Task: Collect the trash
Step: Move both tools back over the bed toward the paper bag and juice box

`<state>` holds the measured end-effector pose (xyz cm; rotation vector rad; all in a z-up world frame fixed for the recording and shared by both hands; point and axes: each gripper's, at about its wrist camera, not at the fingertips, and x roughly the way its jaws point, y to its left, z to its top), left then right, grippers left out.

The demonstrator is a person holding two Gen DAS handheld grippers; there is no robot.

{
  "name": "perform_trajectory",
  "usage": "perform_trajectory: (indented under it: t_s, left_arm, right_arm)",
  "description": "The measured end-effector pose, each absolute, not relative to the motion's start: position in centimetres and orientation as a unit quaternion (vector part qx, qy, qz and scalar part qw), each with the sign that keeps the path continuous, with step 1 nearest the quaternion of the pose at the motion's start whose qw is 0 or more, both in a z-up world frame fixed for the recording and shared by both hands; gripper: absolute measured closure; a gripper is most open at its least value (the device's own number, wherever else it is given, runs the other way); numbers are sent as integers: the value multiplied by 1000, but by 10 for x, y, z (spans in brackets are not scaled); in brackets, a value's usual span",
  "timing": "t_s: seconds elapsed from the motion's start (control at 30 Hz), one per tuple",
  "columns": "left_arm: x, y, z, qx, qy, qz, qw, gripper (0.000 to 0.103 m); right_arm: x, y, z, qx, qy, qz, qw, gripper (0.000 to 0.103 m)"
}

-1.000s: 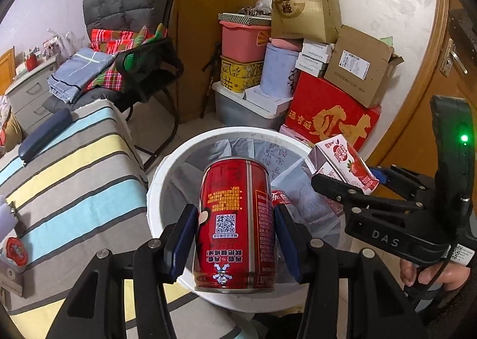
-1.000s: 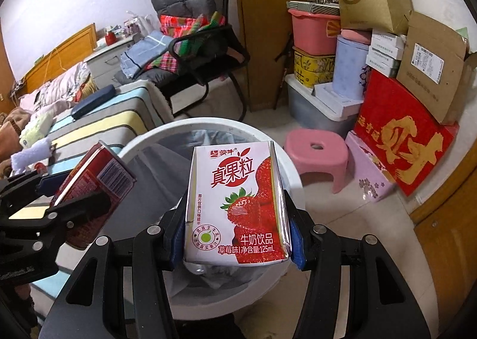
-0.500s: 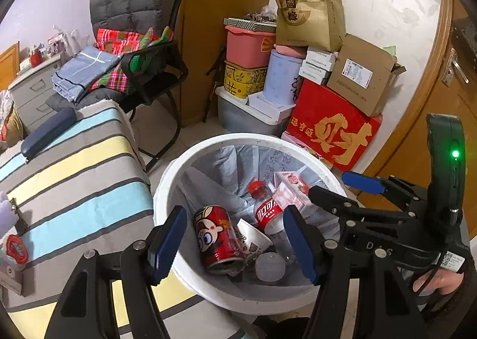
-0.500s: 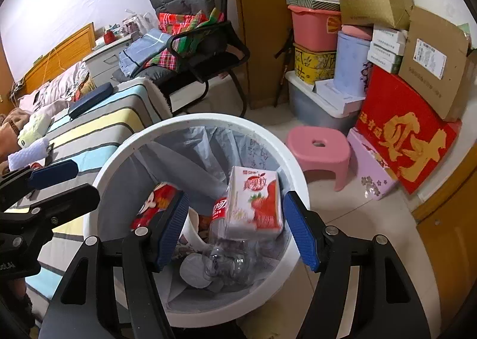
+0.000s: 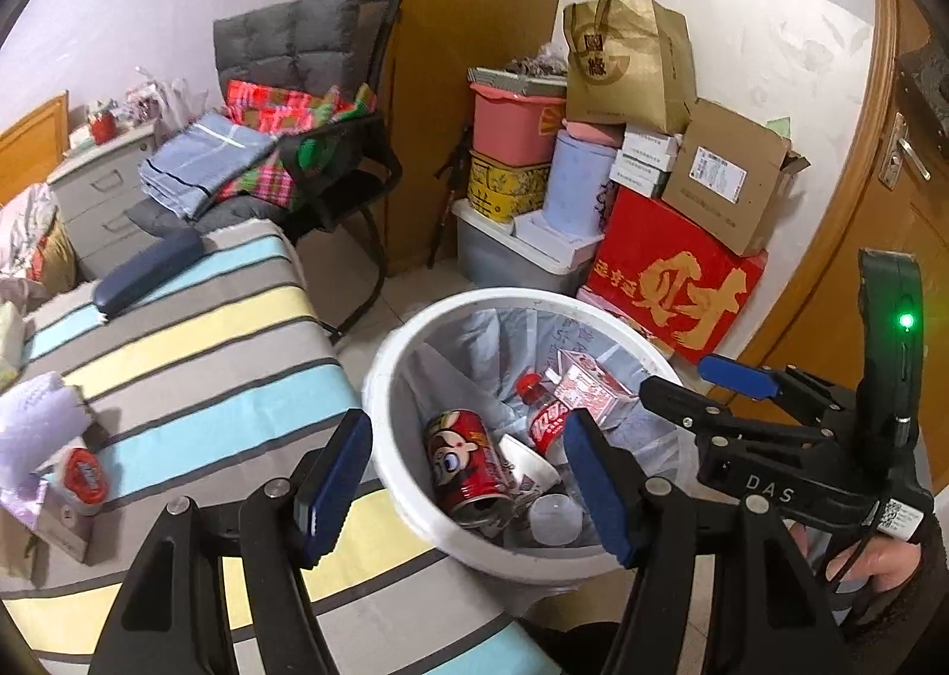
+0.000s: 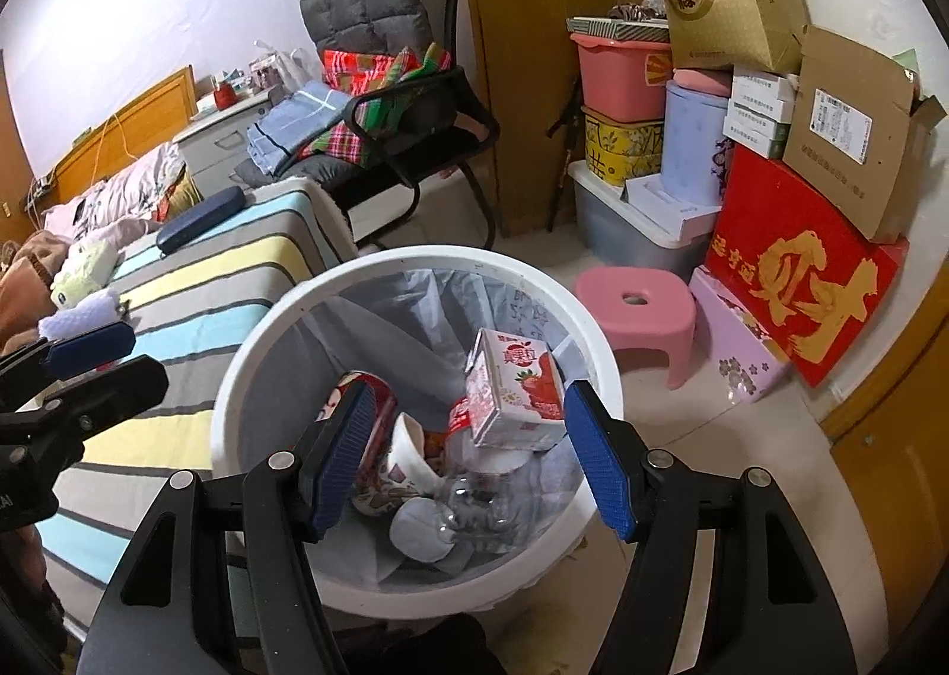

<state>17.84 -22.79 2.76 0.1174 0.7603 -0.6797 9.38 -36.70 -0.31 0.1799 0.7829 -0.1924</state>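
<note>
Taking the white bin point(image 6: 255, 372) as the landmark: the striped bed point(image 6: 196, 271) is lying to its left, touching its side. The left gripper point(image 5: 468, 482) is hovering over the bin's near-left rim, jaws apart and gripping nothing. Inside, the red can point(image 5: 465, 458) is lying toward the left, the strawberry milk carton point(image 6: 513, 390) is leaning toward the right. The right gripper point(image 6: 468, 452) is hanging above the bin, jaws spread, empty
</note>
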Motion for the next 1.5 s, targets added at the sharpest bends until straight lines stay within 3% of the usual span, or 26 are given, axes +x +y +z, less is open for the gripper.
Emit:
perform_trajectory:
  t_s: [0.87,1.5]
  left_arm:
    - [147,-85,49,14,336,-231,913,36]
    - [164,75,22,-52,351,-94,930,36]
  right_arm:
    - [91,-282,6,77,352,-23,933,35]
    - [126,-191,-5,36,370,78,925,35]
